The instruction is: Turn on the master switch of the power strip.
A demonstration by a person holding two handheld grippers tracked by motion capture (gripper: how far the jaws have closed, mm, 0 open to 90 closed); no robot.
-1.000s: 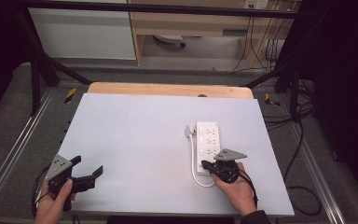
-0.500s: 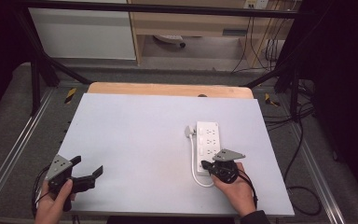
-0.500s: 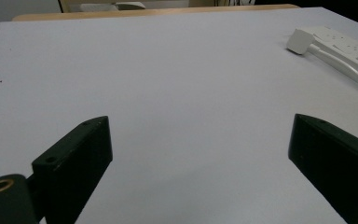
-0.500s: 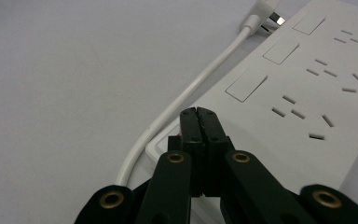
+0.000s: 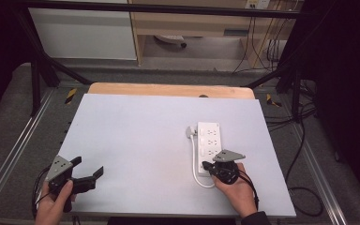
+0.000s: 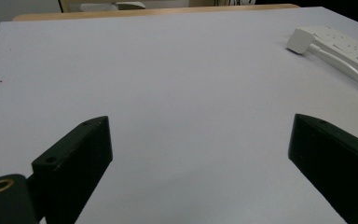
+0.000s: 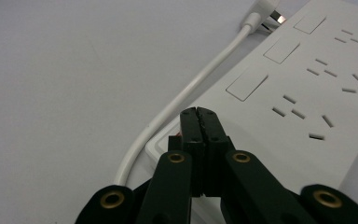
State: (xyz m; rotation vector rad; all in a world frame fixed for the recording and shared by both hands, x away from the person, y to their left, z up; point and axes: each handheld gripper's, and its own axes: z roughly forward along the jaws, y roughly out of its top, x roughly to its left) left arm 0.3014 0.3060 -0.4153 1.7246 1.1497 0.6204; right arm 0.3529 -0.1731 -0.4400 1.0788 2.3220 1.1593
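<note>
A white power strip [image 5: 209, 141] lies on the right half of the white table [image 5: 145, 140], its cord [image 5: 196, 161] looping back to a plug [image 5: 190, 132] beside its far end. My right gripper [image 5: 209, 166] hovers over the strip's near end, jaws pressed together with nothing between them; in the right gripper view the gripper [image 7: 199, 113] tips sit above the strip [image 7: 303, 84] near its corner, next to the cord [image 7: 186, 93]. My left gripper [image 5: 90, 169] rests at the table's near left corner, jaws wide apart. The left gripper view has the strip [image 6: 349, 51] and plug [image 6: 300, 39] far off.
Metal frame rails [image 5: 9, 159] run along both sides of the table. Cables [image 5: 300, 154] trail on the floor to the right. A wooden strip [image 5: 168, 90] edges the table's far side, with a cabinet [image 5: 84, 33] beyond it.
</note>
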